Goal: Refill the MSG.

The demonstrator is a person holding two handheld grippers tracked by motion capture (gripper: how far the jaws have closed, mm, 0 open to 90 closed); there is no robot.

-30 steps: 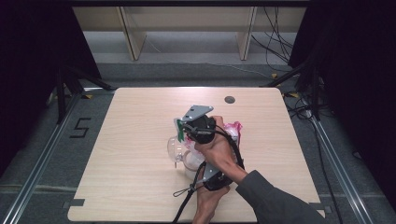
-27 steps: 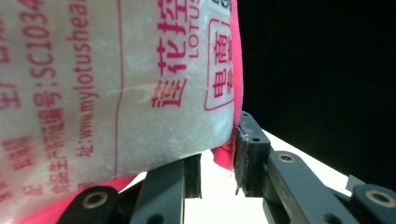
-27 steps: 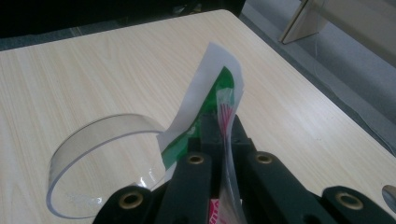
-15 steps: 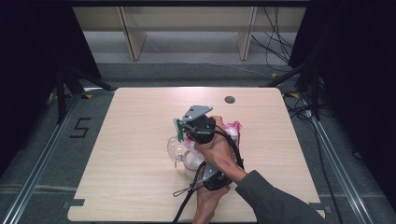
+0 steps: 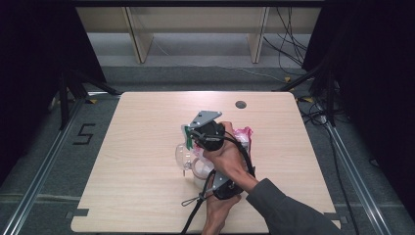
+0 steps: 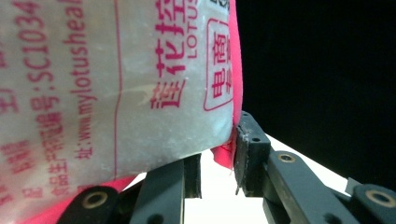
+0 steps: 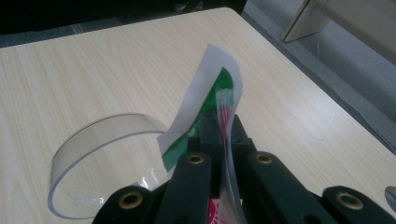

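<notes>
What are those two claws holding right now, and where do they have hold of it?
Both grip one pink-printed plastic packet. The left claw pinches its pink bottom edge; the right claw is shut on its thin green-and-white top edge.

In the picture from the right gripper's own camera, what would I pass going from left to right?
Clear plastic cup lying on its side → white-and-green bag edge pinched in the right gripper → bare wooden table → grey floor past its edge.
</notes>
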